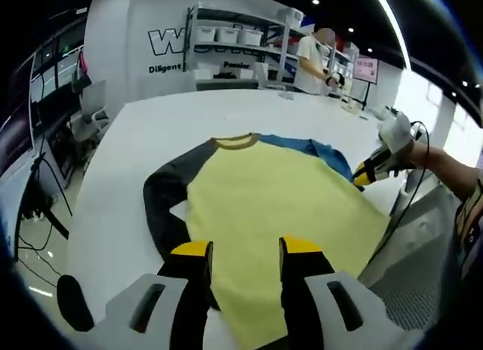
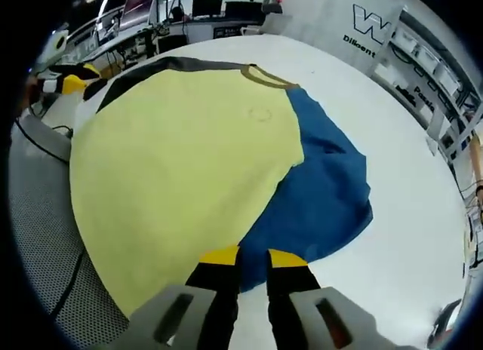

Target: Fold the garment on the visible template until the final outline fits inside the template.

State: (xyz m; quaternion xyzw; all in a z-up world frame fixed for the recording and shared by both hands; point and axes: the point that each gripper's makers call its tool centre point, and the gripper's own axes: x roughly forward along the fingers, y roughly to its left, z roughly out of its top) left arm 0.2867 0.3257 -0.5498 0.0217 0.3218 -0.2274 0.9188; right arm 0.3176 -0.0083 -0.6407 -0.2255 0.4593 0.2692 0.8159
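The white counter (image 1: pixel 128 161) carries the garment (image 1: pixel 279 207), a yellow shirt with an olive collar, one dark grey sleeve and one blue sleeve, spread flat across its near part. In the left gripper view the hem is cut off by the jaws and the counter's edge; the blue sleeve (image 2: pixel 324 191) is mostly hidden there behind the yellow body and reads clearly in the right gripper view, lying crumpled beside the body. A small pale corner shows under the shirt near the grey sleeve (image 1: pixel 162 207); whether it belongs to the template cannot be told.

The left gripper (image 1: pixel 245 248) hovers over the hem, jaws apart with yellow cloth visible in the gap, holding nothing. The right gripper (image 2: pixel 253 257) sits low at the blue sleeve's edge, jaws narrowly parted; whether they pinch cloth cannot be told.

Behind the counter stand shelving with bins (image 1: pixel 234 41), a lettered wall and a person (image 1: pixel 311 59). A perforated grey surface (image 2: pixel 38 237) borders the counter's edge.
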